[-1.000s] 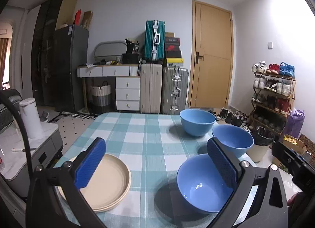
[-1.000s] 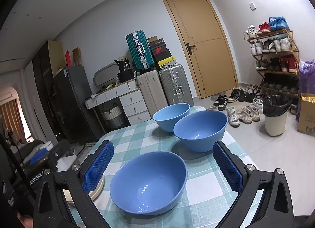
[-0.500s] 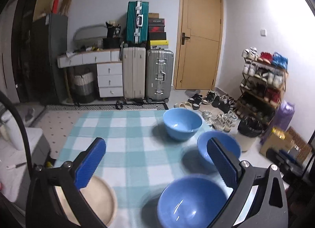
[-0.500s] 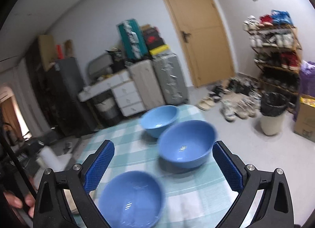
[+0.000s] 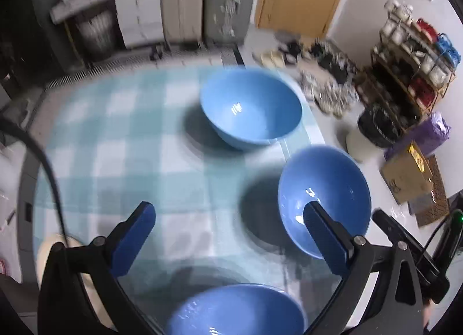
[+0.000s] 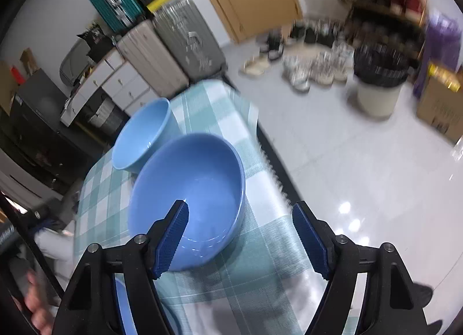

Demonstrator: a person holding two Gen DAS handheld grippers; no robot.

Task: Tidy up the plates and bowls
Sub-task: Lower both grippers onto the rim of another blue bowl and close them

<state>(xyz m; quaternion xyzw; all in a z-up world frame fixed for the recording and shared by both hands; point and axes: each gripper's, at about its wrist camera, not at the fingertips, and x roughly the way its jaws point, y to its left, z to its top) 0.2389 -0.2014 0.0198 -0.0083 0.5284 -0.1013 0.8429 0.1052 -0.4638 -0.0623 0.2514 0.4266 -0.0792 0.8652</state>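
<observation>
Three blue bowls stand on the checked surface [image 5: 121, 144]: far bowl [image 5: 251, 109] toward the far edge, middle bowl [image 5: 324, 193] at the right edge, near bowl [image 5: 237, 310] at the near edge. The left hand-held gripper [image 5: 228, 236] gapes empty over the cloth. The right hand-held gripper [image 6: 240, 236] has just been narrowing; its jaws straddle the middle bowl's near rim without touching. A beige plate [image 5: 49, 248] peeks at the left edge.

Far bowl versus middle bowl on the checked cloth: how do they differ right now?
The middle bowl stands nearer the right edge of the cloth than the far bowl. The middle bowl's near rim is between the right tongs, whose jaws have just been closing, not yet pressing; the far bowl lies beyond, untouched. Both are blue, upright, empty.
</observation>
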